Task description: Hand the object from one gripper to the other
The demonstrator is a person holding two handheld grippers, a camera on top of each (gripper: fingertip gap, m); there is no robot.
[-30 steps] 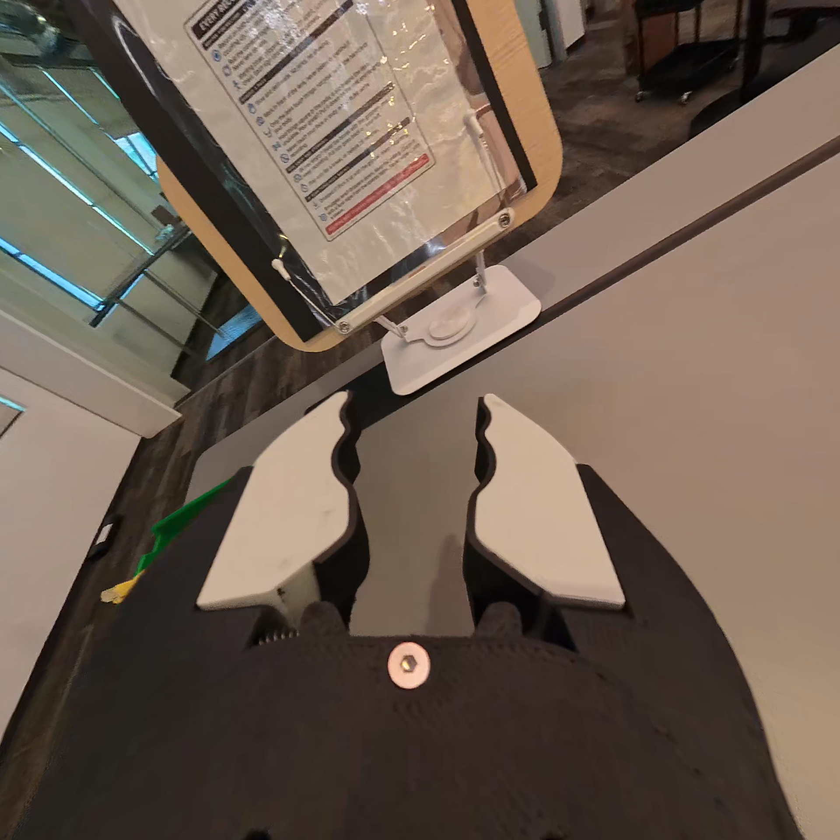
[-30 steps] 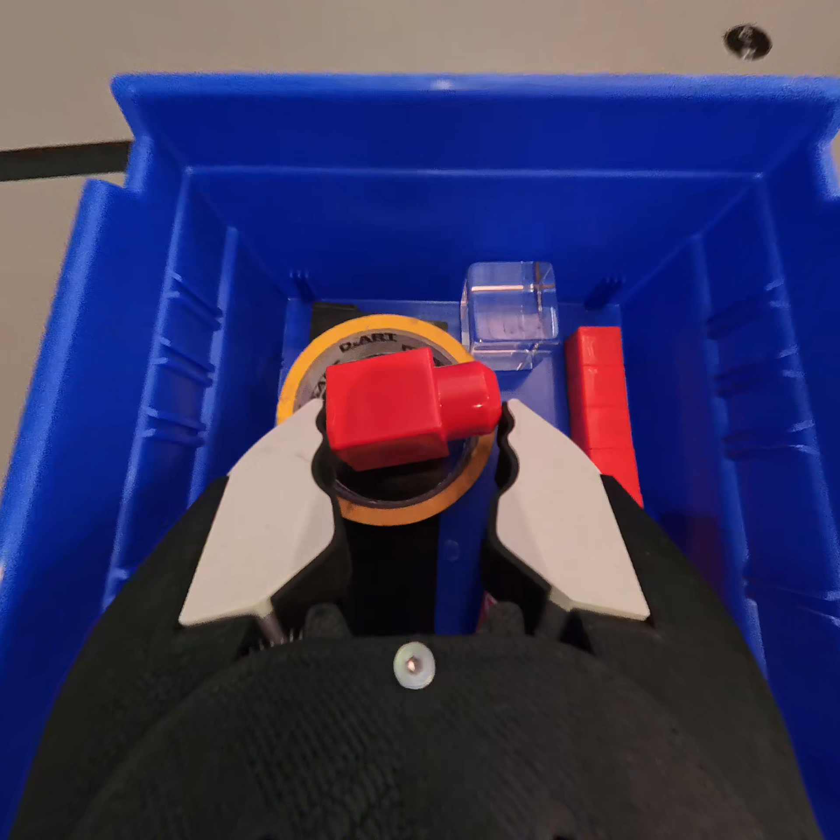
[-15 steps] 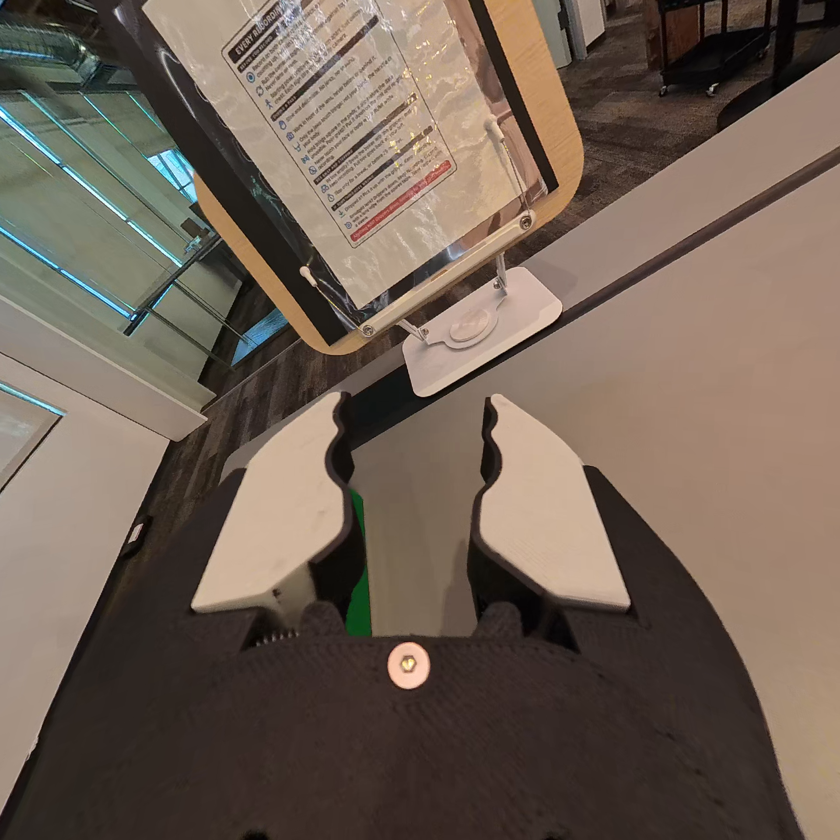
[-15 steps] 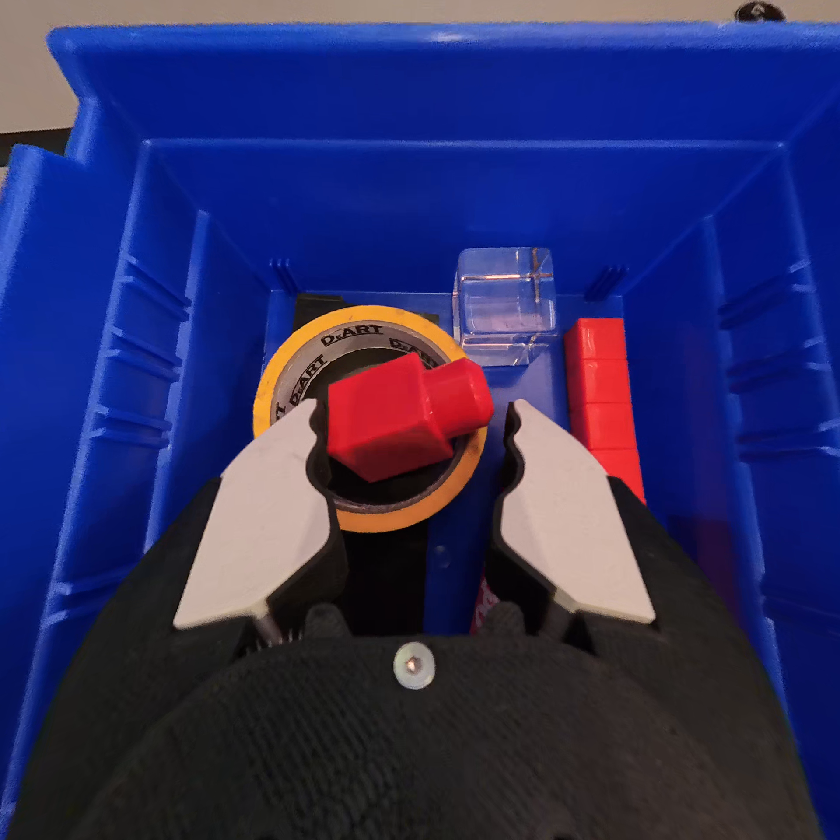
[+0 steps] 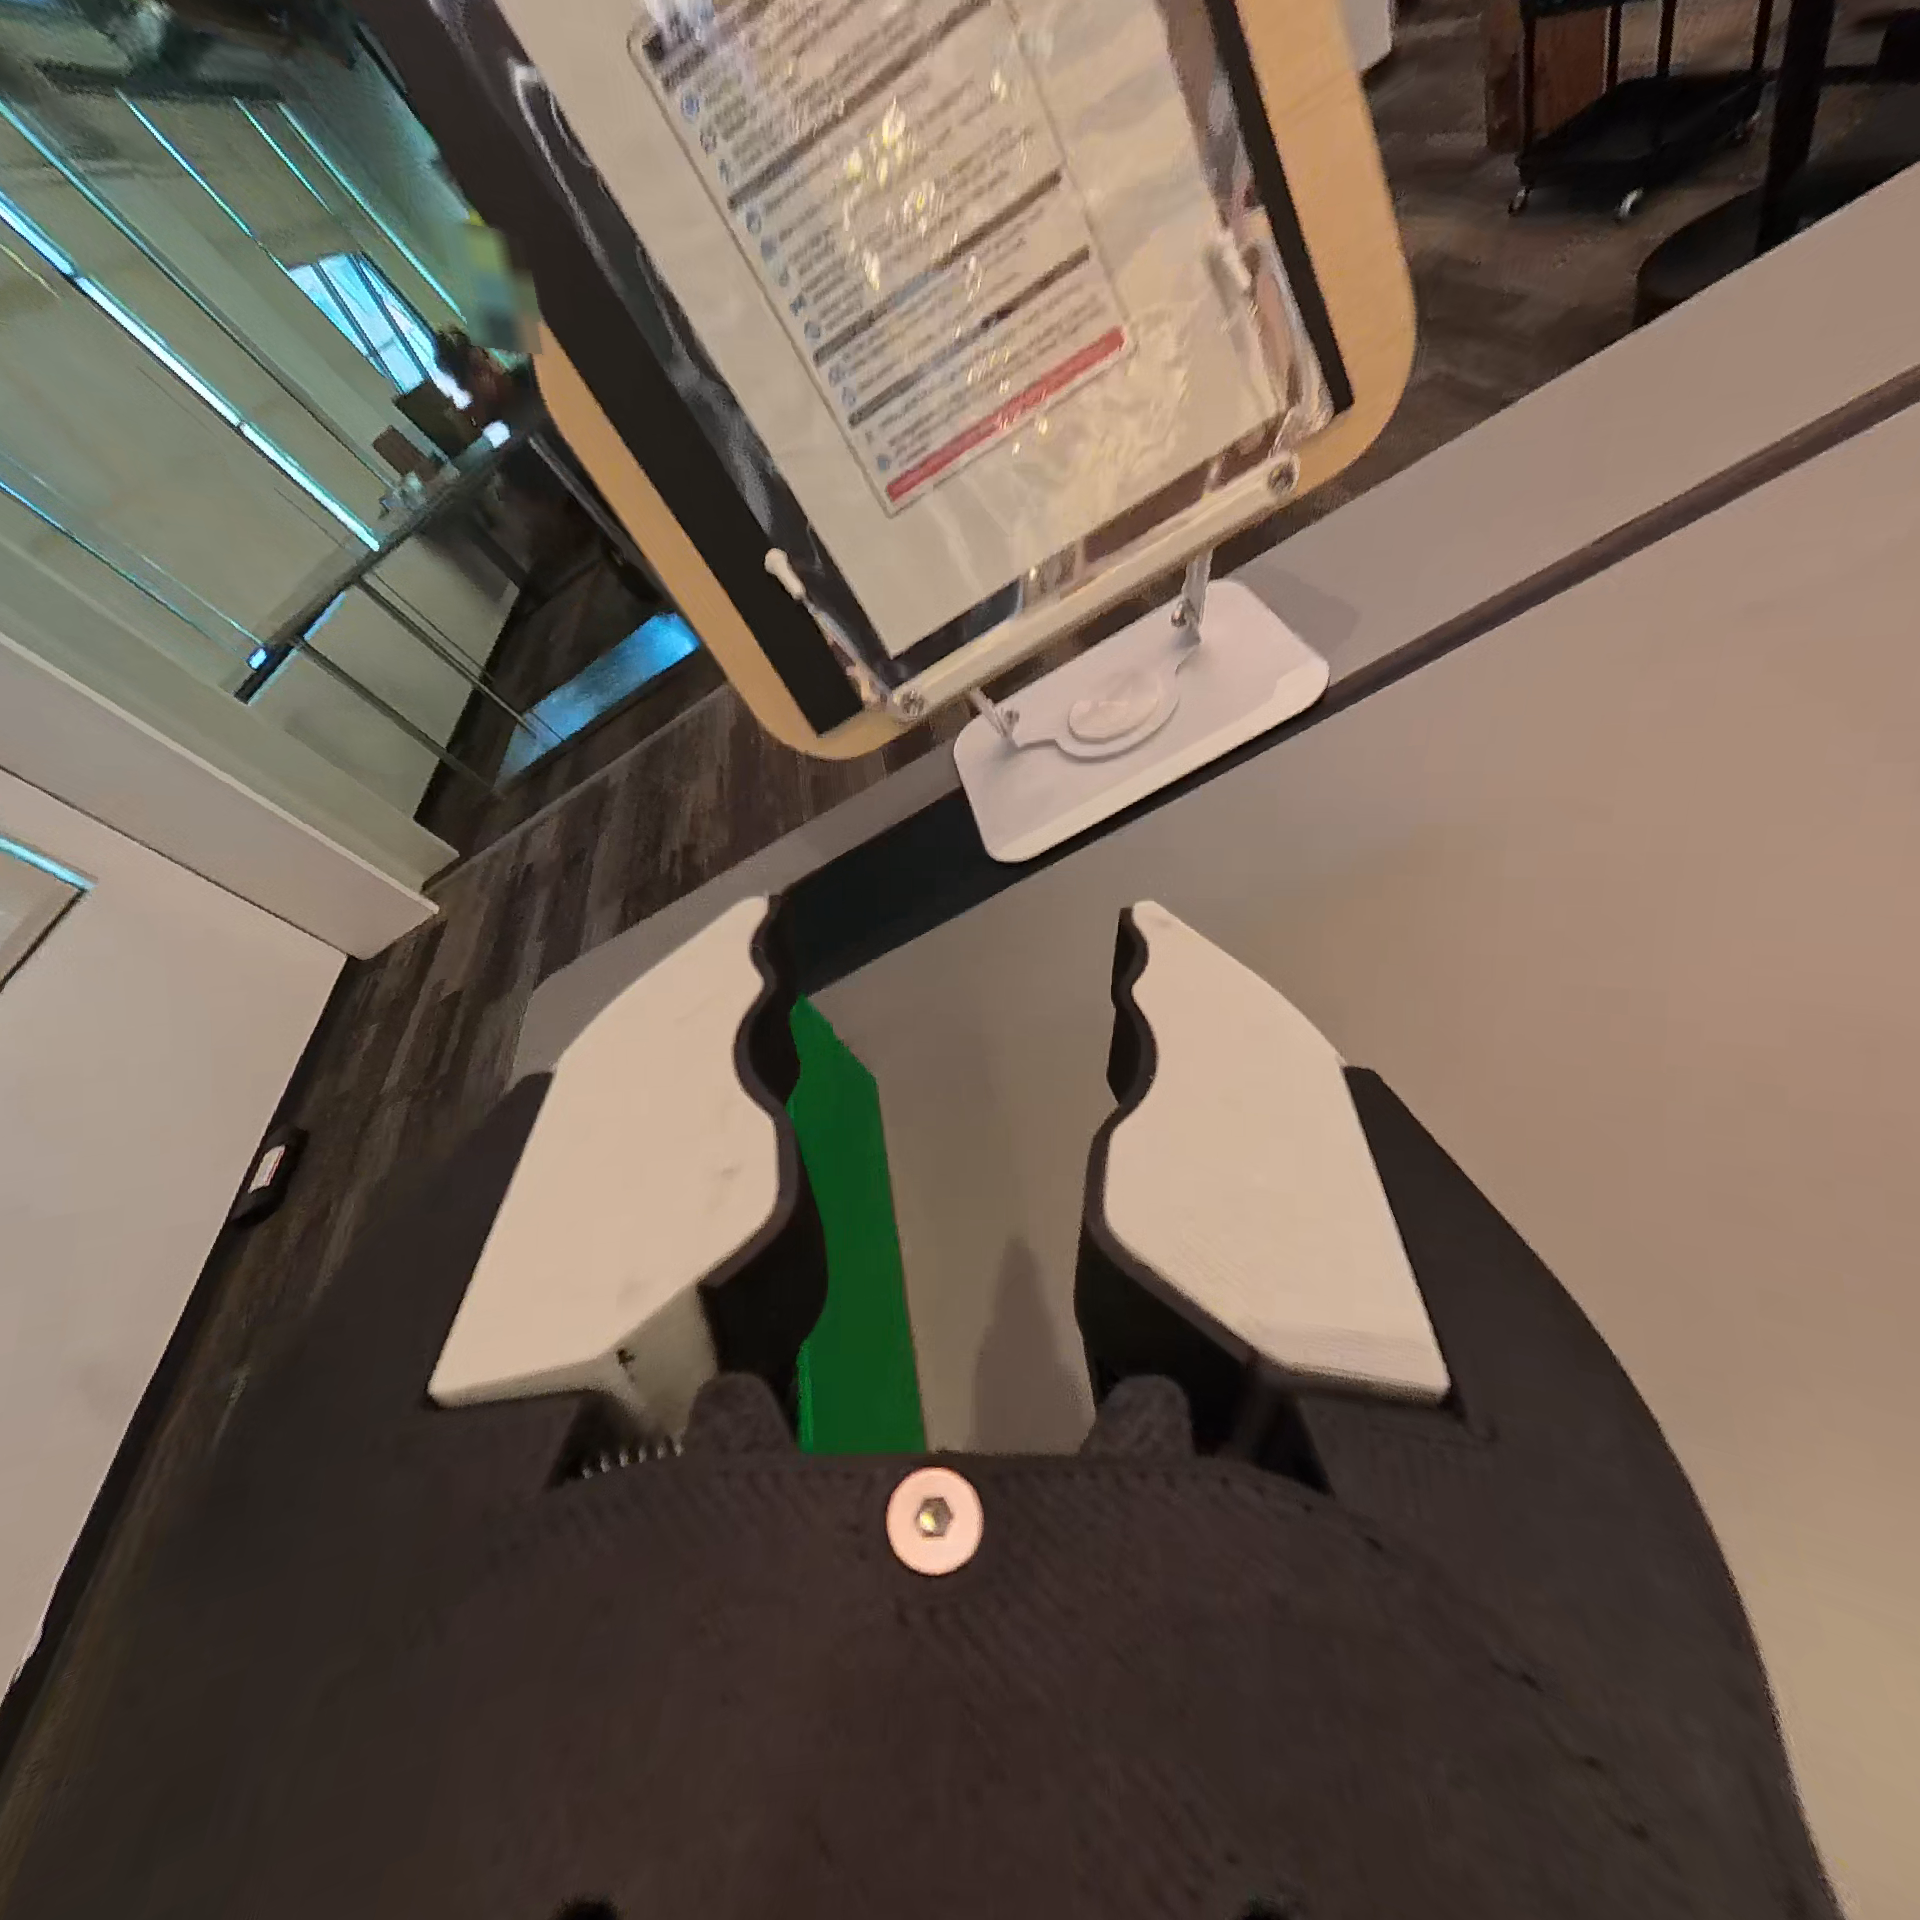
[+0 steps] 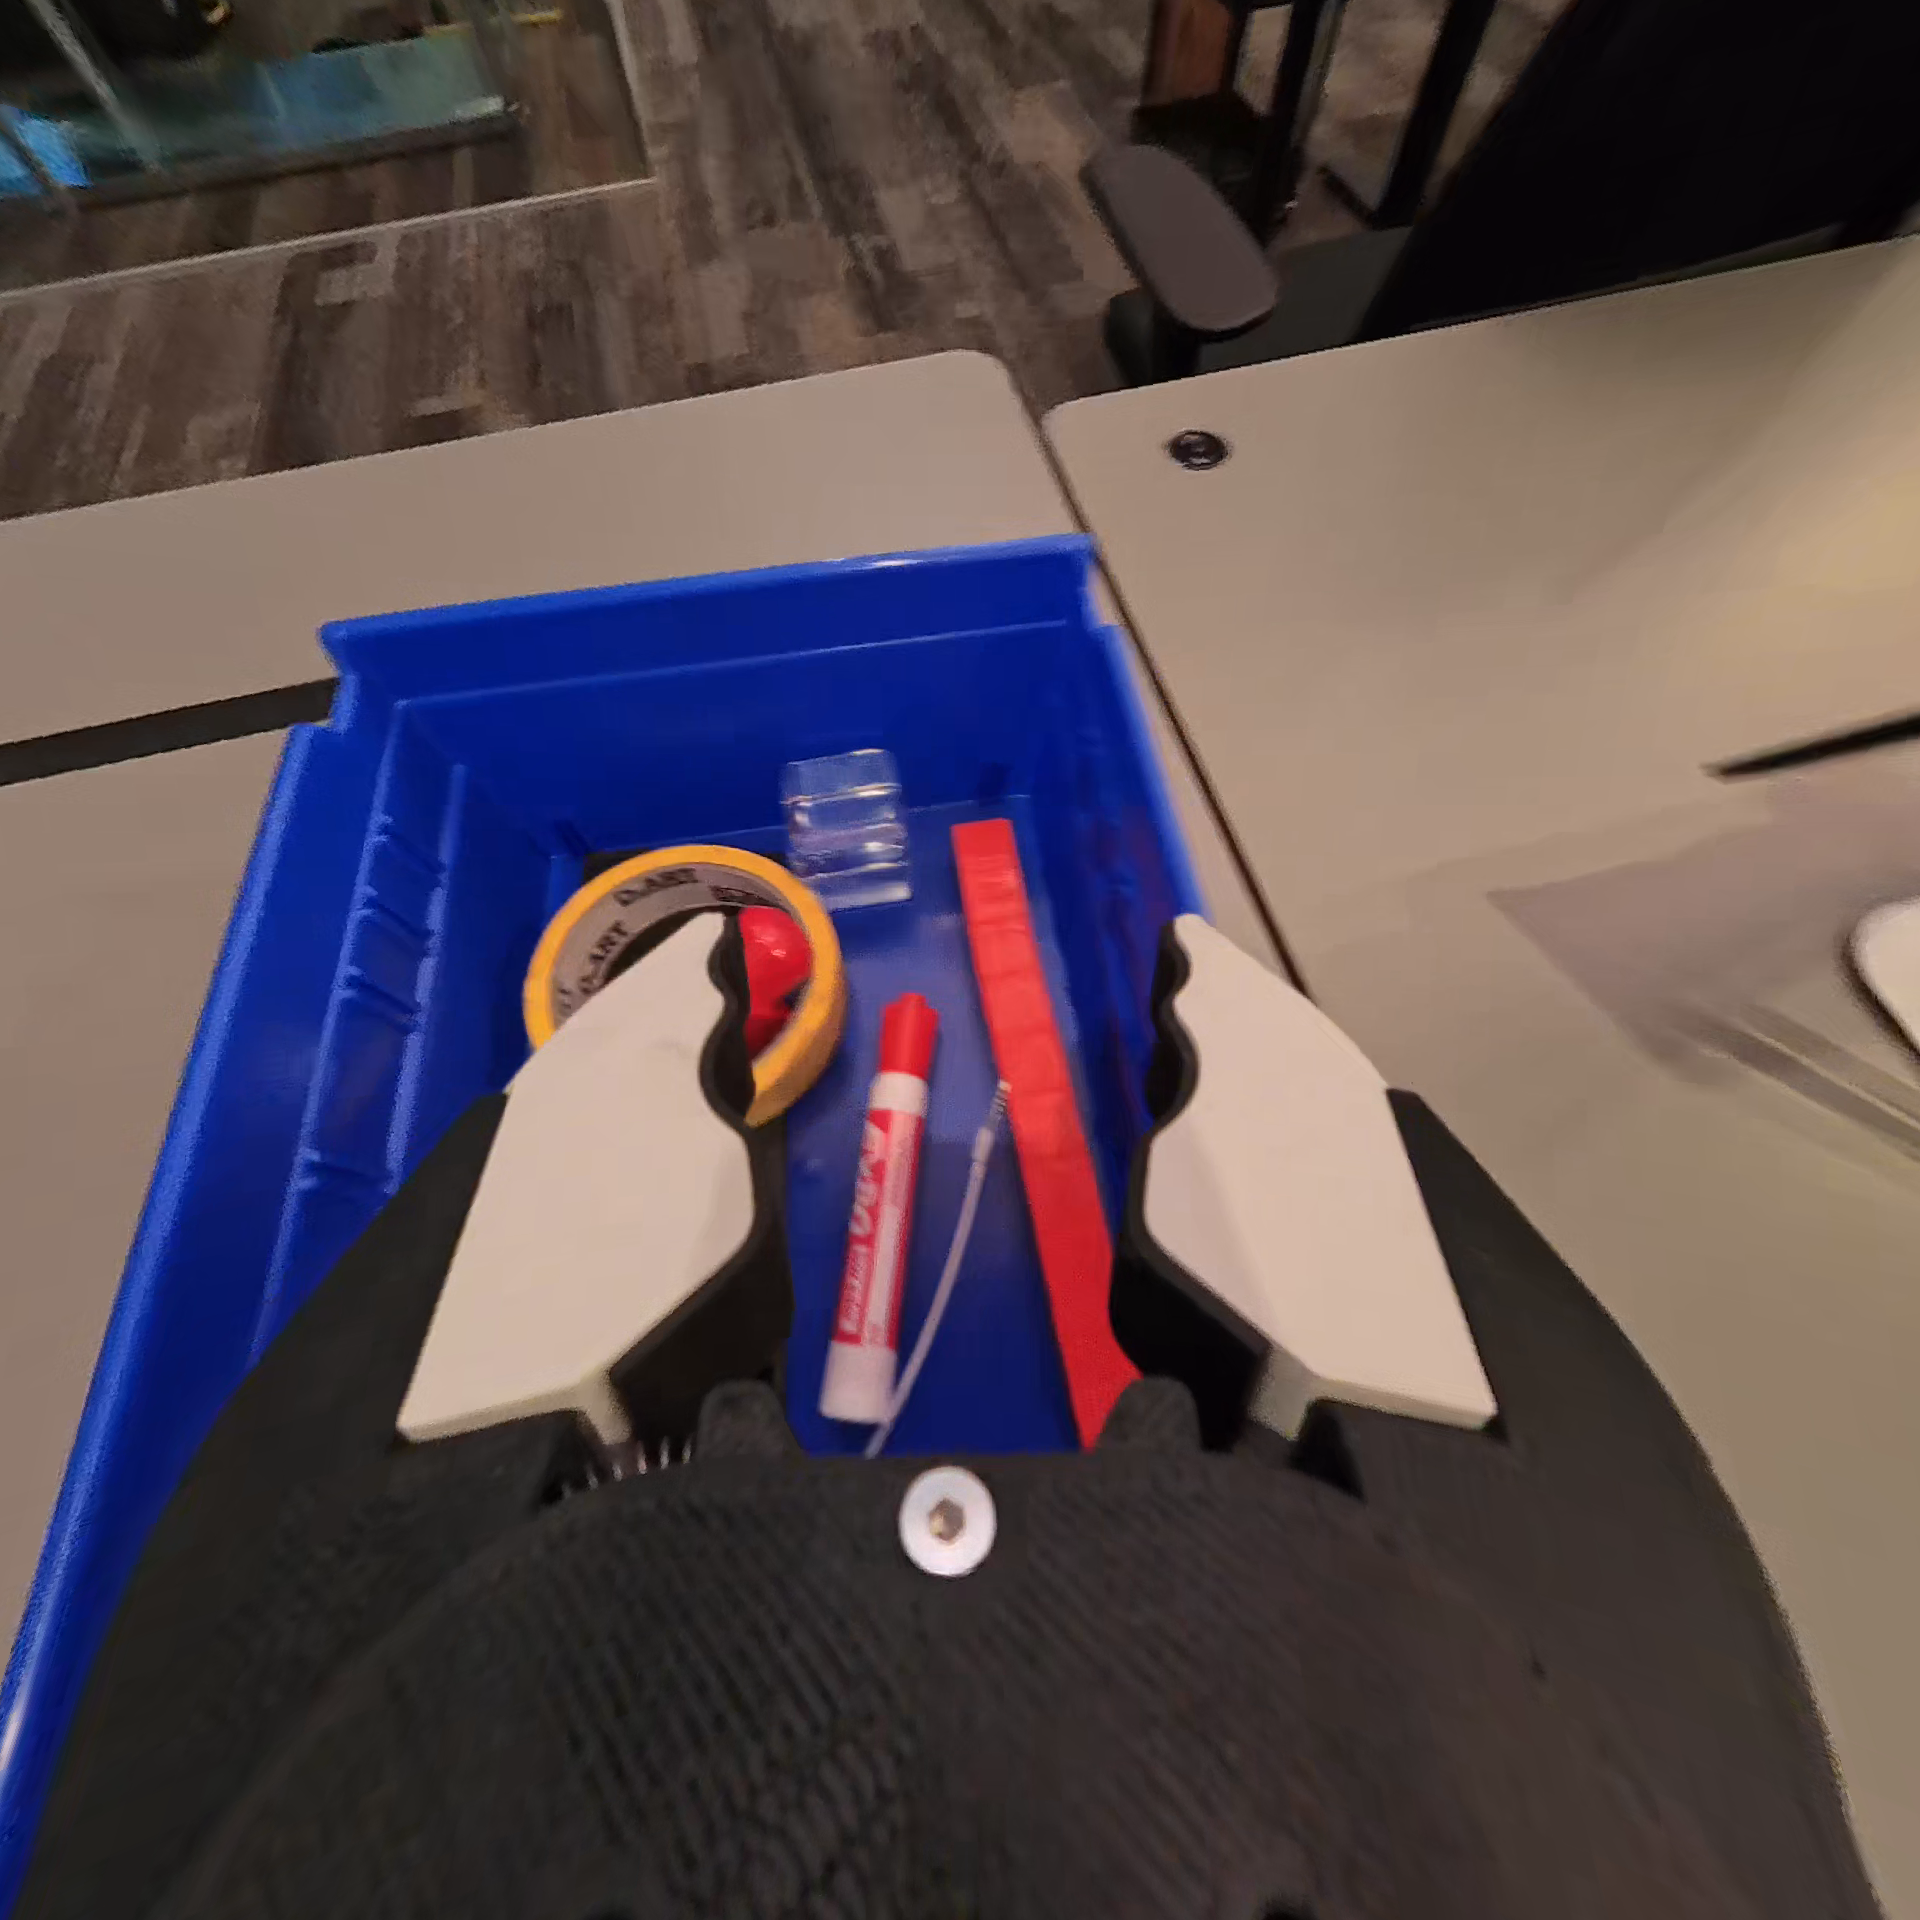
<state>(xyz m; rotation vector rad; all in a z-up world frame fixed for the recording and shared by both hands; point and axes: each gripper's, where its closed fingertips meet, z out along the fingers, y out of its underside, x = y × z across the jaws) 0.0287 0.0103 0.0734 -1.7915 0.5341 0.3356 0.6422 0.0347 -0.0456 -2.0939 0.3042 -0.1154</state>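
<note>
In the right wrist view a blue bin (image 6: 343, 997) holds a yellow tape roll (image 6: 800, 997) with a red block (image 6: 774, 961) lying inside its ring, a clear cube (image 6: 844, 826), a red-capped marker (image 6: 881, 1205), a thin white stick (image 6: 951, 1247) and a long red bar (image 6: 1029, 1081). My right gripper (image 6: 940, 971) is open and empty, raised above the bin. My left gripper (image 5: 940, 961) is open and empty over the grey table (image 5: 1558, 935); a green object (image 5: 847, 1226) shows between its fingers, below.
A framed sign on a white stand (image 5: 1143, 727) stands at the table's far edge in the left wrist view. In the right wrist view, a seam (image 6: 1174, 665) splits two tabletops, and a chair (image 6: 1184, 249) stands beyond on the wooden floor. Left tips to right tips: about 60 cm. It is some 25 cm from my right tips to the seam (image 6: 1174, 665).
My right gripper has opened wider and pulled up and back out of the bin, leaving the red block in the tape roll. The left gripper has shifted, bringing the green object between its fingers.
</note>
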